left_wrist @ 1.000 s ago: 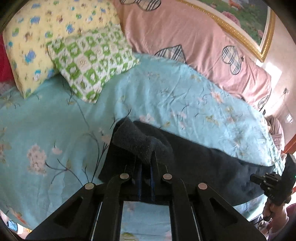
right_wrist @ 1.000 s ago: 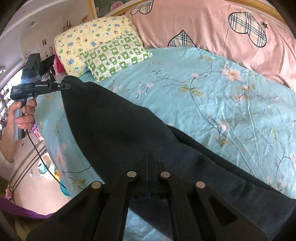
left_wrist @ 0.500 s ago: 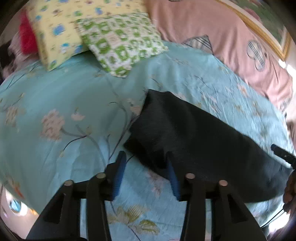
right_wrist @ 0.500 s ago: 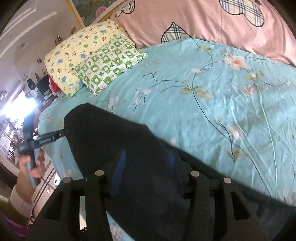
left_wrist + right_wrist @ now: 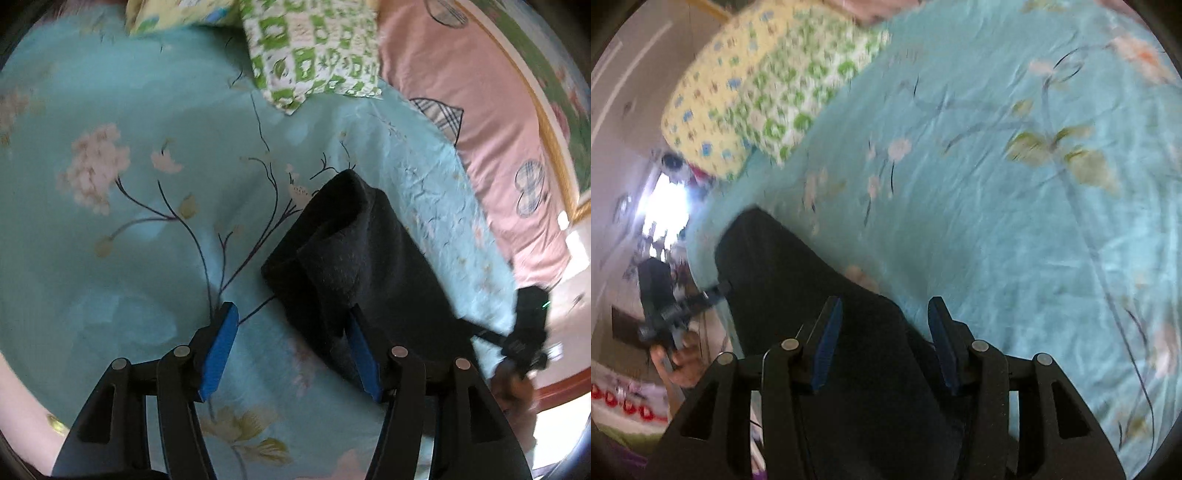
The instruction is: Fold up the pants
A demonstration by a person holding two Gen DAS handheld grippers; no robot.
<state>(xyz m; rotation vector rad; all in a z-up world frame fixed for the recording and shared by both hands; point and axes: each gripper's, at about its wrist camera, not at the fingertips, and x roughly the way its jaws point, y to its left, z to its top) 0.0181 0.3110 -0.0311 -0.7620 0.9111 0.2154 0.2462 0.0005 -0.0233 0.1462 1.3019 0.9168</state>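
Note:
The dark pants [image 5: 365, 266] lie in a long folded strip on the turquoise flowered bedsheet [image 5: 129, 258]. My left gripper [image 5: 291, 321] is open above one end of the strip; its right finger overlaps the cloth edge and nothing is held. My right gripper [image 5: 884, 314] is open over the other end of the pants [image 5: 798, 295], with cloth under its left finger. The right gripper also shows at the right edge of the left wrist view [image 5: 528, 332], and the left gripper shows at the left of the right wrist view [image 5: 676, 314].
A green checked pillow [image 5: 314, 48] and a yellow patterned pillow [image 5: 713, 96] lie at the head of the bed. A long pink bolster [image 5: 480, 122] runs along the far side under a gold-framed picture. The bed edge and floor are at the right [image 5: 569, 280].
Both grippers were shut on the lifted pants one second ago. They have opened, the pants have dropped flat onto the sheet, and both grippers have drawn back slightly.

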